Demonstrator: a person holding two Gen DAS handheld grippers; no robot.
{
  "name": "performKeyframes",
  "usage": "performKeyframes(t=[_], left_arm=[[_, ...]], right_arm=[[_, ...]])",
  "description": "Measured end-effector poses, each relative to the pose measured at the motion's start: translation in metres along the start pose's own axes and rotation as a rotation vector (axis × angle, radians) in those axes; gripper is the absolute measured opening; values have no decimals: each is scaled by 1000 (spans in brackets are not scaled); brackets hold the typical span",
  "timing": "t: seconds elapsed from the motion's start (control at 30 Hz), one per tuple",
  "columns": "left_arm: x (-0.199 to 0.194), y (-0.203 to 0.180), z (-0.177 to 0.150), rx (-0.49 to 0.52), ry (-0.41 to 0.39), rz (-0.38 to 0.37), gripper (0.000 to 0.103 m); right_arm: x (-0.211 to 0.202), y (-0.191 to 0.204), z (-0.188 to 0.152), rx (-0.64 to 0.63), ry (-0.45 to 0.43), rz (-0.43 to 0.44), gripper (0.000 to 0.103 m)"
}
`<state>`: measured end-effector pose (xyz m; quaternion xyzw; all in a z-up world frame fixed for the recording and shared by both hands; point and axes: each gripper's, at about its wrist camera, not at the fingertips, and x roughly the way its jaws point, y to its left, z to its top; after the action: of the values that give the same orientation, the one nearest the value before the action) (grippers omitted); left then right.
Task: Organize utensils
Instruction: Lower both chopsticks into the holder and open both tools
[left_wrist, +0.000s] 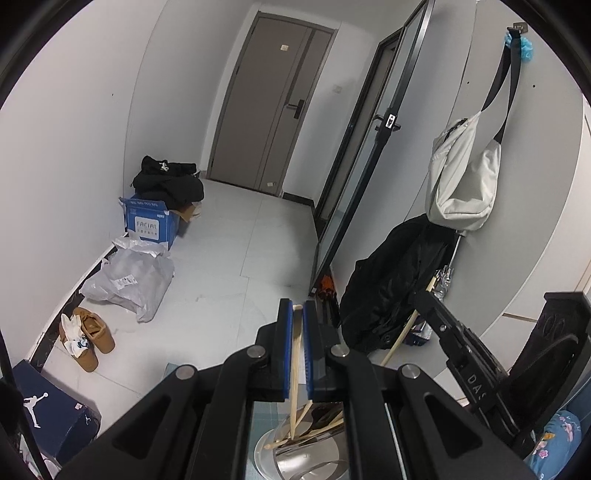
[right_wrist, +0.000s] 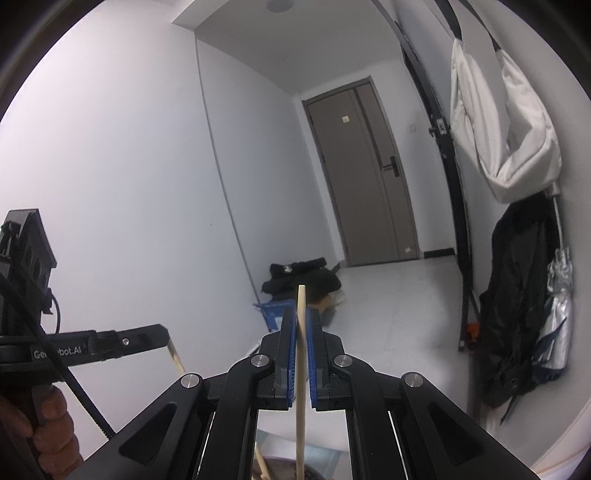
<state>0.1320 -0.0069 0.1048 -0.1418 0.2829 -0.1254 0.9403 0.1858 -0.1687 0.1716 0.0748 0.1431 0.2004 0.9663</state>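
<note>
In the left wrist view my left gripper (left_wrist: 297, 308) is shut on a pale wooden chopstick (left_wrist: 296, 354), which runs down between the blue pads into a shiny metal cup (left_wrist: 280, 456) holding several wooden utensils. My right gripper (left_wrist: 430, 295) shows at the right of that view, gripping another wooden chopstick (left_wrist: 404, 328). In the right wrist view my right gripper (right_wrist: 301, 312) is shut on its chopstick (right_wrist: 300, 369), upright between the pads, tip poking above them. The left gripper (right_wrist: 162, 334) enters from the left with its stick (right_wrist: 176, 358), held by a hand (right_wrist: 48, 424).
Below me lies a hallway floor with a blue carton (left_wrist: 153, 221) under dark clothes, a grey plastic bag (left_wrist: 129, 280), brown shoes (left_wrist: 88, 338) and a dark shoebox (left_wrist: 48, 410). A white bag (left_wrist: 461, 173) and black jacket (left_wrist: 391, 280) hang at the right by a glass door.
</note>
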Motion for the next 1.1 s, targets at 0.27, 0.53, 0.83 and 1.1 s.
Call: performKeyframes(t=[0.27,0.53,0.83,1.1], left_arm=[[4,-3,-3,13,25,2,2],[8,-13,-13,47,61,-4,2],[5,-19,-20,96,80,-7,2],[6,-26,-29,125,104,-6,2]], right_arm=[[4,-5,-13,-38,26,12,5],[-1,0,-28,-85,76,68,5],[-9,3,-50,-123,143,86,5],[-8,-5,-65,-89,210,74,5]])
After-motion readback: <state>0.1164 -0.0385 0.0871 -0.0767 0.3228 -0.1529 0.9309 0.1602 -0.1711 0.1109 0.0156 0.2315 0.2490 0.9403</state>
